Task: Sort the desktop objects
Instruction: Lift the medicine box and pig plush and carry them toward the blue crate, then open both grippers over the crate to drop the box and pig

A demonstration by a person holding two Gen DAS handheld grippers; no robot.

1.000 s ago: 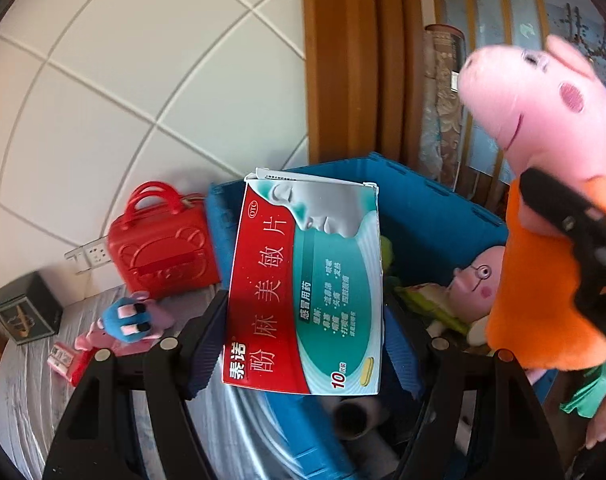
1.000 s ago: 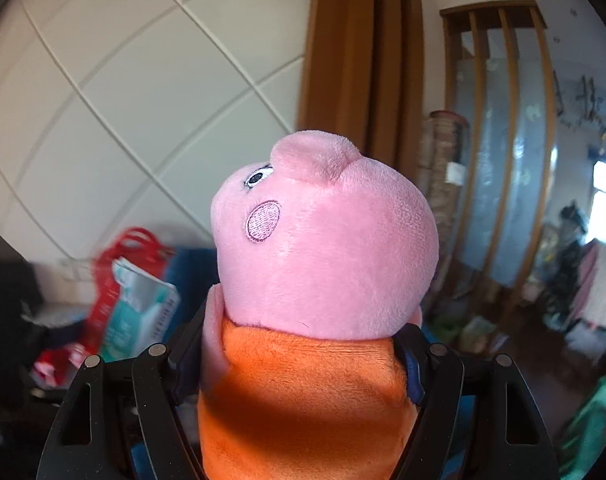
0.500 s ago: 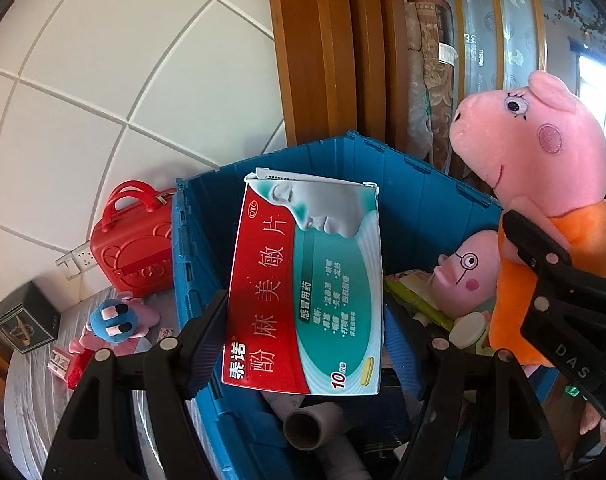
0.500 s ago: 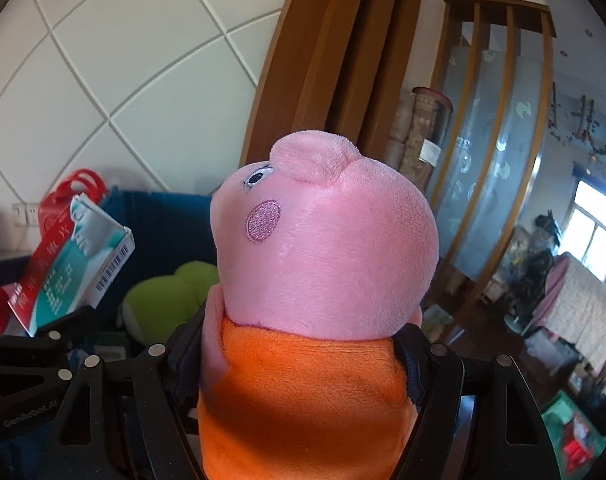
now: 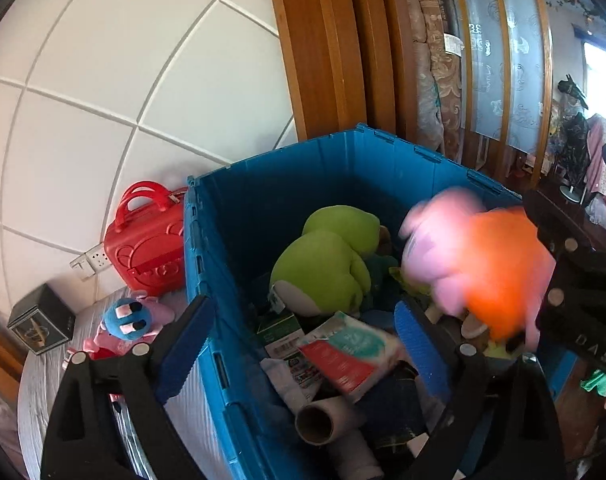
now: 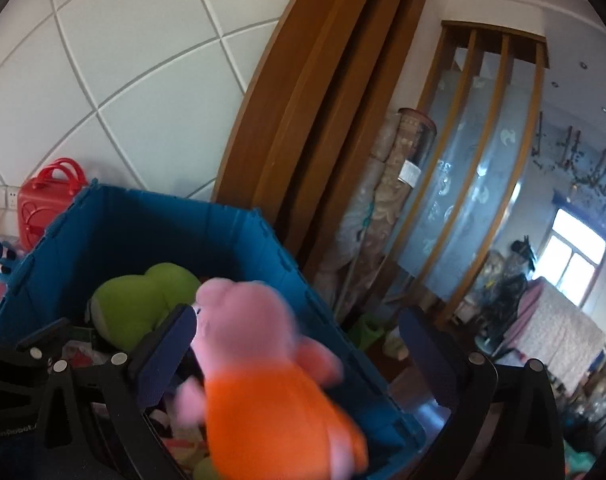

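A blue plastic crate [image 5: 231, 216] holds a green plush [image 5: 327, 264], a cardboard tube [image 5: 323, 424] and other items. My left gripper [image 5: 303, 344] is open above the crate; the red and teal medicine box [image 5: 351, 356] is free of it, blurred, inside the crate. My right gripper [image 6: 299, 356] is open above the crate [image 6: 143, 220]; the pink pig plush in an orange dress [image 6: 263, 380] is loose between the jaws, blurred, over the crate. It also shows in the left wrist view [image 5: 483, 268].
A red toy suitcase [image 5: 143, 240], a blue and pink plush [image 5: 127, 320] and a dark box [image 5: 43, 320] stand on the grey table left of the crate. A wooden door frame [image 5: 327, 48] and a glass partition [image 6: 463, 184] lie behind.
Both grippers have opened. The medicine box has left my left gripper and dropped into the crate. The pig plush has left my right gripper and is falling toward the crate.
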